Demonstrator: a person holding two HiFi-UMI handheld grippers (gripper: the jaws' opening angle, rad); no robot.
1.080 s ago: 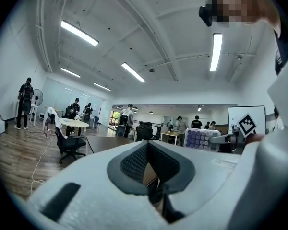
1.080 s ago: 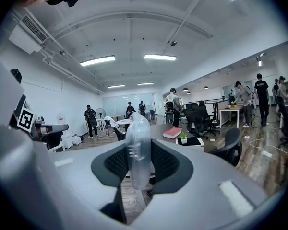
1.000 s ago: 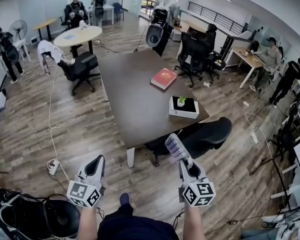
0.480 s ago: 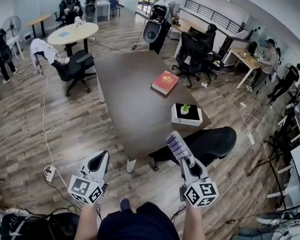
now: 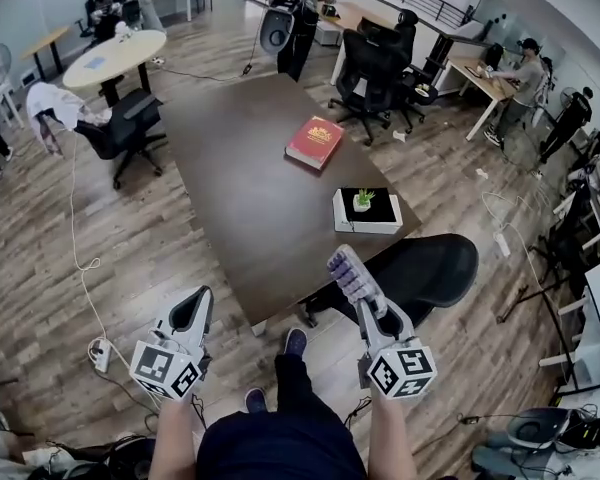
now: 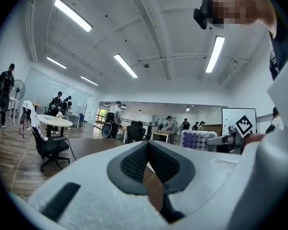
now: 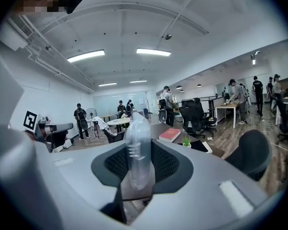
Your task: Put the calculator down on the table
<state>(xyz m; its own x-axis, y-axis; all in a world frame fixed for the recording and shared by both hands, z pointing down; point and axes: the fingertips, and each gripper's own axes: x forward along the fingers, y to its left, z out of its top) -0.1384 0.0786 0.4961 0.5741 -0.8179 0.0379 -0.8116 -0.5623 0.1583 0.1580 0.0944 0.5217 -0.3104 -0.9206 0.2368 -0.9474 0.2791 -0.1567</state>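
The calculator, pale with purple keys, sticks forward out of my right gripper, which is shut on its lower end. In the right gripper view the calculator stands edge-on between the dark pads of the right gripper. It hangs over the floor just short of the near end of the dark brown table. My left gripper is level at the left, shut with nothing in it; in its own view the left gripper has its pad tips meeting. The calculator shows at the right of that view.
On the table lie a red book and a white box with a small plant. A black office chair stands at the table's near right corner, another chair at the left. A cable and power strip lie on the floor.
Both grippers have come forward toward the table, whose near end now lies closer. The calculator stays in the right gripper's grip; a foot has stepped into view.
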